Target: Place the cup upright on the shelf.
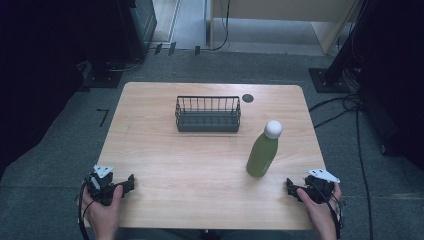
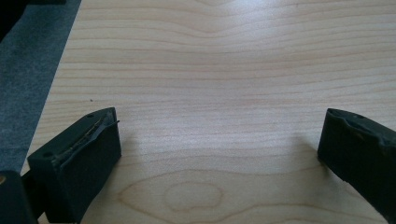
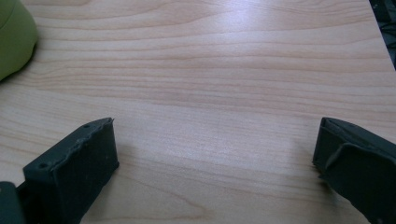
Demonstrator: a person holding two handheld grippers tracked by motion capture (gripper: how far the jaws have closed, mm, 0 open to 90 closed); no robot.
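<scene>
Standing upright on the table [image 1: 165,165], the green bottle [image 1: 262,155] with its white cap is just beside the right gripper [image 1: 291,188], on its inner side, and well apart from the left gripper [image 1: 131,182]. Both grippers rest spread wide, pinching nothing. The high view shows a wire basket [image 1: 208,114] behind the bottle; the right gripper view catches just the bottle's green edge [image 3: 14,35].

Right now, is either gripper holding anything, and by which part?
Nothing is held. The left gripper and the right gripper both have their jaws wide open over bare table. The green bottle stands untouched near the right gripper.
</scene>
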